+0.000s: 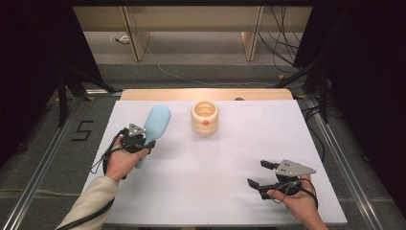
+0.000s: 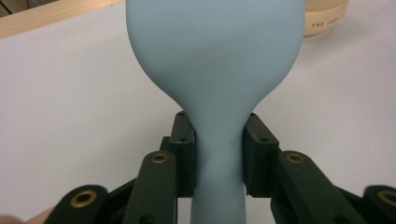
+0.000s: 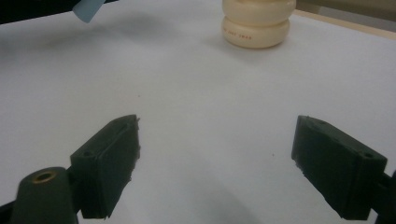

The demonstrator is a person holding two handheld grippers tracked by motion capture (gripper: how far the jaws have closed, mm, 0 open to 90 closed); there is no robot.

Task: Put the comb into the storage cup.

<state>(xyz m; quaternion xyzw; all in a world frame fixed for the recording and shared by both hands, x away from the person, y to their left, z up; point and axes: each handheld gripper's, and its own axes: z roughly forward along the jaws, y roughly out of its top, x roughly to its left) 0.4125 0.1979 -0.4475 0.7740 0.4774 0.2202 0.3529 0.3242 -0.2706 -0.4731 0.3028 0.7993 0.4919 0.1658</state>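
Right now your left gripper [image 1: 135, 139] has its jaws closed on the narrow handle of the pale blue plastic hairbrush [image 1: 155, 125], pads pressing it from both sides in the left gripper view. The brush head points away from you over the left part of the white tabletop [image 1: 215, 167]. Near it, to the right and toward the far edge, stands a cream ribbed round pot [image 1: 205, 117] with an orange mark. Your right gripper [image 1: 262, 175] sits well apart at the near right, jaws wide open, holding nothing.
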